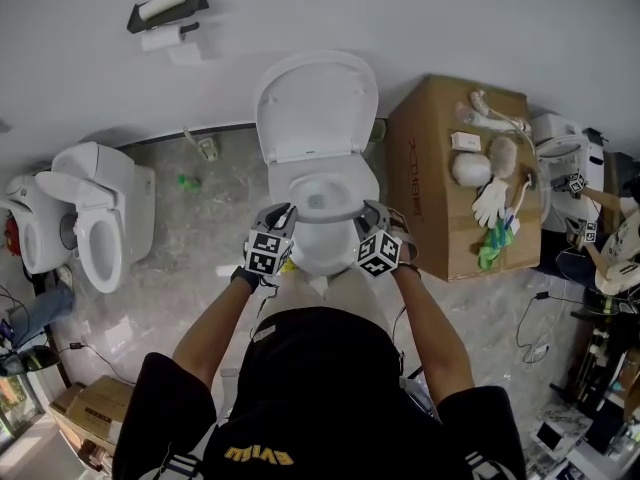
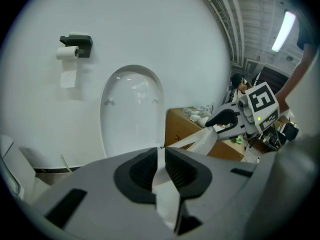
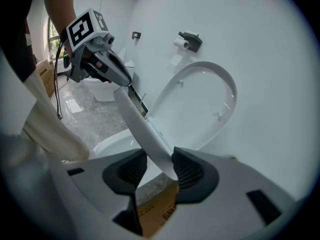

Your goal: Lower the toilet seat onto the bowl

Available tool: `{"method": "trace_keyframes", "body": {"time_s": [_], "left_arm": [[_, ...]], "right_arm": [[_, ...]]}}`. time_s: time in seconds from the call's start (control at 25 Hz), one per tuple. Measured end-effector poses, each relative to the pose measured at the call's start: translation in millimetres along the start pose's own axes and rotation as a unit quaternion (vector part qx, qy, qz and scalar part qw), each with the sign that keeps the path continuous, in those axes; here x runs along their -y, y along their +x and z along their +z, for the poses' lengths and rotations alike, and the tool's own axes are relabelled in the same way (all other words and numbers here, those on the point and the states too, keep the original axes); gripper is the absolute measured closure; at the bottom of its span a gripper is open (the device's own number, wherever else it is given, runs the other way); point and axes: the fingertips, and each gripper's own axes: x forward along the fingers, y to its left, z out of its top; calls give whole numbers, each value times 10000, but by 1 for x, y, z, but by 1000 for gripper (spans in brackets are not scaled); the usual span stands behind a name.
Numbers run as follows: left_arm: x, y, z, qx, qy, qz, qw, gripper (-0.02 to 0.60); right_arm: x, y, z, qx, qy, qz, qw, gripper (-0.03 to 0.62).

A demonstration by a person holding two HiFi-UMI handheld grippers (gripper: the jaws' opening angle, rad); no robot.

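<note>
Progress: seat point(image 1: 325, 211) tilted above bowl point(image 1: 322, 255), not down yet
Left hand-held gripper point(image 1: 283, 215): pinching seat rim
Right hand-held gripper point(image 1: 373, 213): same

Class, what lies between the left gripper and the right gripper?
The toilet seat, gripped at each side, bridges the gap, with the bowl beneath it; the head view shows this.

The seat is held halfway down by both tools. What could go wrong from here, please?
1. The left tool and the right tool each pinch only the thin rim of the toilet seat. It might slip out and slam onto the bowl.
2. The lid stands upright behind the seat. A jolt could perhaps bring it down on the tools.
</note>
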Motion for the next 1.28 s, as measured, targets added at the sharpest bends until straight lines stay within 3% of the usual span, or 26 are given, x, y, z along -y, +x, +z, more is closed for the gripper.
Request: {"method": "trace_keyframes", "body": {"time_s": [1.28], "left_arm": [[28,9,-74,-807,1,-133,9966,546]], "right_arm": [[-67,3,-54,-440,28,394,9982,408]]}}
